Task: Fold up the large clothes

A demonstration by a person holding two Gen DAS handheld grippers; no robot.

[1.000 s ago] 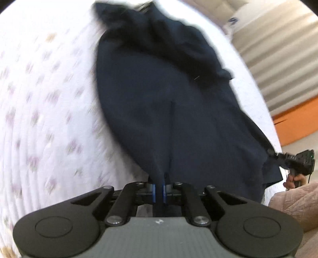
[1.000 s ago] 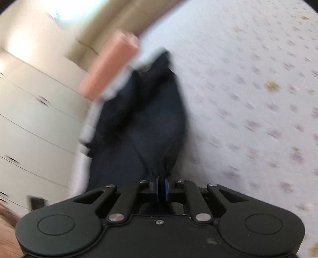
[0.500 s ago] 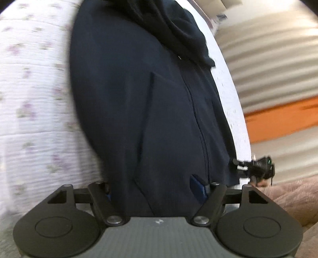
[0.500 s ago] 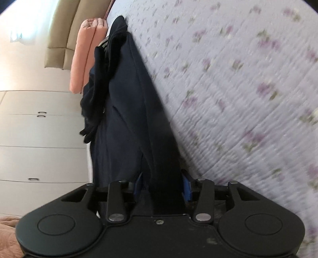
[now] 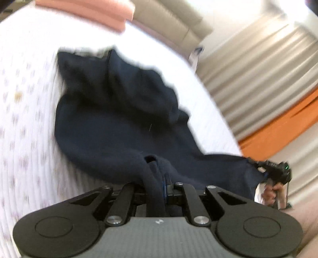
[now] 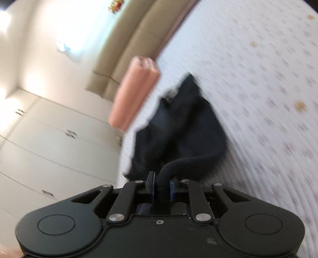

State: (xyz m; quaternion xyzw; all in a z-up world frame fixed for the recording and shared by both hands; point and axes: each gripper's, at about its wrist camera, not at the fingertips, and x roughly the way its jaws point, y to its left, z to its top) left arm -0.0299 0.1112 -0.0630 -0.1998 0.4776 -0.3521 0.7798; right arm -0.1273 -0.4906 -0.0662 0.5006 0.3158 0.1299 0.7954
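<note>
A dark navy jacket (image 5: 119,119) lies crumpled on the white flowered quilt (image 5: 25,119), its near hem lifted off the bed. My left gripper (image 5: 159,184) is shut on a rolled fold of that hem. At the right edge of the left wrist view, the right gripper (image 5: 276,170), held by a hand (image 5: 272,192), pulls the hem's other corner taut. In the right wrist view the right gripper (image 6: 162,184) has its jaws closing, a thick roll of the jacket (image 6: 184,127) pressed between the blue pads. Both views are blurred.
A folded pink blanket (image 5: 89,10) (image 6: 135,91) lies near the beige headboard (image 6: 129,49), beyond the jacket. White wardrobe doors (image 6: 49,139) stand past the bed's edge. Pale curtains (image 5: 258,69) and an orange band (image 5: 278,127) are on the other side. The quilt (image 6: 268,79) spreads wide beside the jacket.
Half a second ago both grippers stood open, low over the flat hem. Now both are closed on rolled hem fabric and have risen, lifting the jacket's near edge.
</note>
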